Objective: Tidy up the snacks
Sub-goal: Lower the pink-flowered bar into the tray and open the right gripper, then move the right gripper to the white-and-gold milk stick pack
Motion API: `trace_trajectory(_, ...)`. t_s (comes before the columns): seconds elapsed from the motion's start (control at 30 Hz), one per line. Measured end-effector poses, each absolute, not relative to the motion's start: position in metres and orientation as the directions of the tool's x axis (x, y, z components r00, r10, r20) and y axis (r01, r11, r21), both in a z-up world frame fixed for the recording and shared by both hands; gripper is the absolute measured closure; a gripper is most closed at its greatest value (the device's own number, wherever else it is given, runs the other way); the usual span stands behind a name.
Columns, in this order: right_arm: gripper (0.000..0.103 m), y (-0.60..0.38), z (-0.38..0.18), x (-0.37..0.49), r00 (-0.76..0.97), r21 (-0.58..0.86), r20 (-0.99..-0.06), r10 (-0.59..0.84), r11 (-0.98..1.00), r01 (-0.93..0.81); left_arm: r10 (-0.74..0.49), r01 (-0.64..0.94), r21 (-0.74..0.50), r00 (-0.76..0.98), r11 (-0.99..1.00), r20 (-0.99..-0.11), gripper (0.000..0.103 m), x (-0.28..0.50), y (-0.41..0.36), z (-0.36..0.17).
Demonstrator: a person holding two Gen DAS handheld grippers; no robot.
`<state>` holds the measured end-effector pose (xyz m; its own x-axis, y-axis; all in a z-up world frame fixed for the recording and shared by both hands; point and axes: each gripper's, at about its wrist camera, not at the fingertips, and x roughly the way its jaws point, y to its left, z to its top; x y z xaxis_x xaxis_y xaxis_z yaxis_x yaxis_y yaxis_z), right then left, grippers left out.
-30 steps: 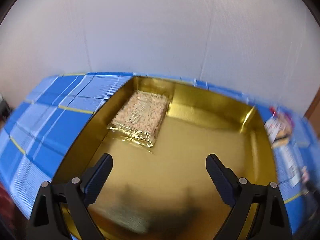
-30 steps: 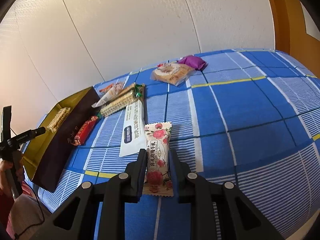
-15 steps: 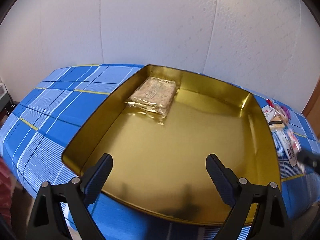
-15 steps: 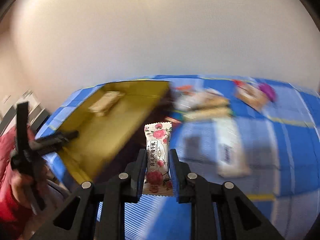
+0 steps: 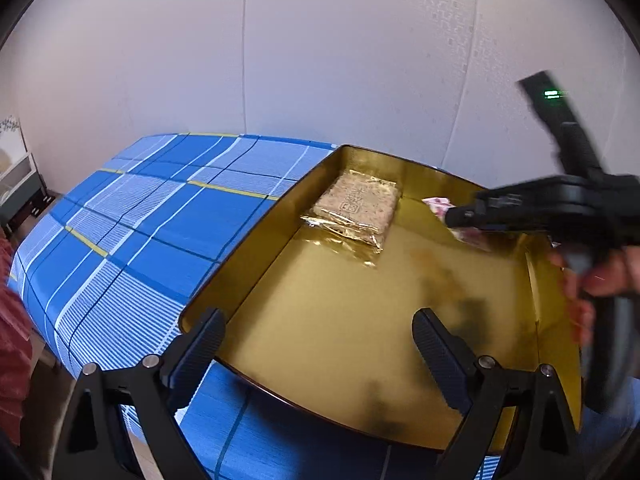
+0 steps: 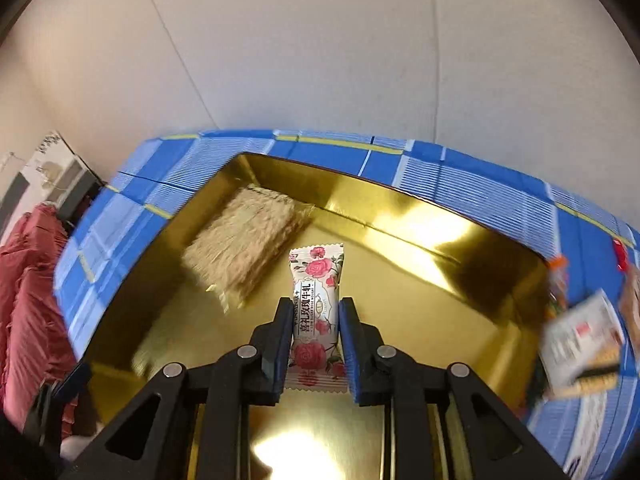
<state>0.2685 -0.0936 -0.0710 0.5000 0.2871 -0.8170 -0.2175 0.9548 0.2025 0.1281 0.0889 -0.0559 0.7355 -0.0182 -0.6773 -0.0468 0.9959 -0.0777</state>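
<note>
A gold tin [image 5: 240, 258] lies open on the blue plaid cloth. One sesame-cracker pack [image 5: 356, 206] rests in its far left corner, also blurred in the right wrist view [image 6: 244, 248]. My right gripper [image 6: 316, 304] is shut on a white rose-print candy [image 6: 318, 268], held upright above the tin's floor beside the cracker pack. The left wrist view shows the right gripper [image 5: 452, 216] reaching in from the right, with the pink candy [image 5: 436, 202] at its tip. My left gripper [image 5: 318, 316] hangs open over the tin's near edge with nothing between its fingers.
The blue plaid cloth [image 5: 160, 220] runs off to the left of the tin. Several loose snack packs [image 6: 580, 332] lie on it right of the tin, blurred. A white wall stands behind. A hand [image 5: 612, 276] grips the right tool, and red fabric [image 6: 32, 280] is at the left.
The right gripper has carried the rose-print candy from the cloth leftward to above the tin and entered the left wrist view. The left gripper has drawn back toward the tin's near edge.
</note>
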Motion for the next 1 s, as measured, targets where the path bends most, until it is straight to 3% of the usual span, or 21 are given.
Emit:
trace_trajectory(0.13,0.079,-0.079,-0.086,0.299,0.483,0.218,-0.829,0.281,0.958,-0.185,-0.021,-0.069,-0.106,0.736,0.992,-0.677,0.008,0.129,0.096,-0.053)
trace_trajectory(0.27,0.066,-0.079,-0.086,0.31,0.509,0.26,-0.809,0.294,0.956,-0.139,-0.03,-0.078,-0.129,0.738,0.989,-0.674,0.008,0.126,0.101,-0.051)
trace_trajectory(0.53,0.066,-0.113,-0.048,0.257,0.62,0.259,-0.714,0.326,0.945,-0.198,-0.026,-0.097,-0.153,0.76,0.984,-0.65,0.001,0.122,0.095,-0.045)
trace_trajectory(0.73,0.066,-0.165,-0.03,0.191,0.721,0.145,-0.646,0.25,0.968,-0.206,-0.024,-0.107,-0.168,0.773,0.98,-0.634,0.0,0.122,0.082,-0.049)
trace_trajectory(0.9,0.065,-0.221,-0.043,0.142,0.774,0.006,-0.622,0.115,0.99,-0.143,-0.045,-0.097,-0.182,0.762,0.979,-0.646,0.0,0.124,0.072,-0.055)
trace_trajectory(1.0,0.065,-0.253,-0.055,0.126,0.776,-0.059,-0.631,0.013,0.996,-0.065,-0.057,-0.069,-0.182,0.793,0.981,-0.607,0.0,0.116,0.067,-0.052)
